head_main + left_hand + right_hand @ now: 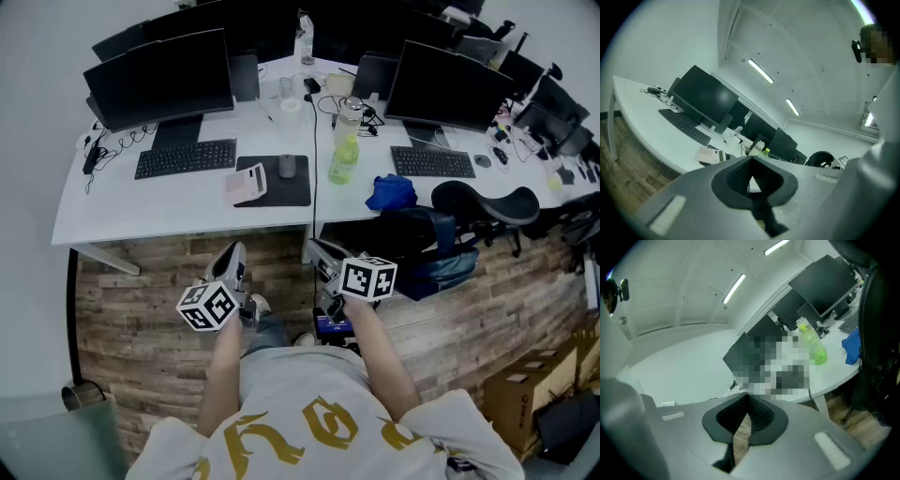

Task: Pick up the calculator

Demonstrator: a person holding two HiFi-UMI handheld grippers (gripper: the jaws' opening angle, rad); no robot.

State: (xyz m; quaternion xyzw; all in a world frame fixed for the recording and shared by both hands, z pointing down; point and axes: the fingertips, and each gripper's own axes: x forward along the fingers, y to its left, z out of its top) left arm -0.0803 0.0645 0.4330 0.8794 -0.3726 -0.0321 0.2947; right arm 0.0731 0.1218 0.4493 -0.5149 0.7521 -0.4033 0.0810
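The calculator (pixel 246 184) is pale with a light keypad. It lies on the white desk (pixel 141 214), overlapping the left edge of a black mouse pad (pixel 292 193). In the left gripper view the calculator (pixel 708 153) shows just beyond the jaws, near the desk's front edge. Both grippers hang low in front of the desk, over the wooden floor and close to the person's body. My left gripper (pixel 234 255) (pixel 751 161) is shut and holds nothing. My right gripper (pixel 319 251) (pixel 747 399) is also shut and empty, well short of the calculator.
A mouse (pixel 287 166) sits on the pad beside the calculator. A keyboard (pixel 186 157) lies to its left, a green bottle (pixel 343 161) and a blue cloth (pixel 392 192) to its right. Monitors line the back. A black chair (pixel 487 204) stands at the right.
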